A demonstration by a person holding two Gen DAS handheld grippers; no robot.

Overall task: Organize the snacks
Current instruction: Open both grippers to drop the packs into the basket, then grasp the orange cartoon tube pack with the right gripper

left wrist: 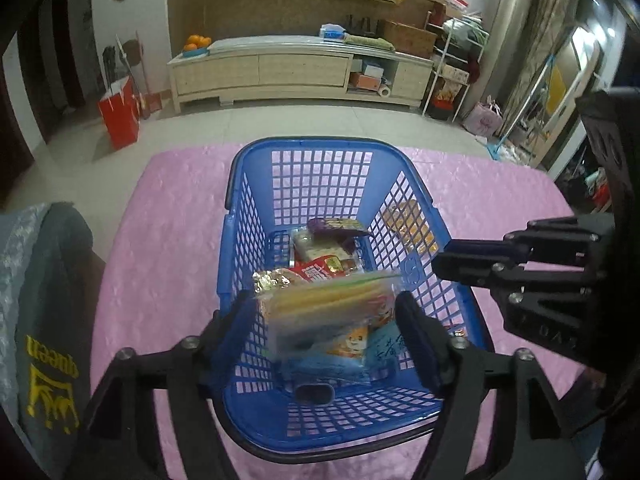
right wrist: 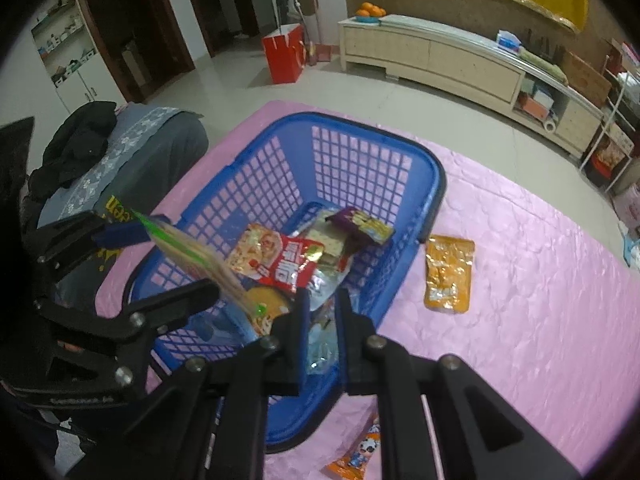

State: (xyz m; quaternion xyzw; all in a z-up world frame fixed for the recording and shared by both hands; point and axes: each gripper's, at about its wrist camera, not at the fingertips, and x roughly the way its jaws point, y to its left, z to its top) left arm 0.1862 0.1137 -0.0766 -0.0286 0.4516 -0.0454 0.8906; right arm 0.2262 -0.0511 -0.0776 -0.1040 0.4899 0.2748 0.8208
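A blue mesh basket (left wrist: 248, 216) (right wrist: 400, 148) stands on the pink tablecloth. Inside lie a red snack bag (right wrist: 280, 260), a purple packet (right wrist: 360, 222) and a pale packet (left wrist: 312, 242). My left gripper (left wrist: 326, 312) is over the basket's near end, with a clear snack bag (left wrist: 332, 320) blurred between its wide-apart fingers. The bag also shows in the right wrist view (right wrist: 200, 260). My right gripper (right wrist: 322, 312) hovers over the basket's right rim, fingers narrowly apart and empty. It shows from the side in the left wrist view (left wrist: 440, 260).
An orange-gold packet (right wrist: 448, 272) lies on the cloth right of the basket. An orange cartoon packet (right wrist: 356, 456) lies near the front edge. A grey covered chair (right wrist: 132, 160) stands at the table's left. A TV cabinet (left wrist: 296, 68) lines the far wall.
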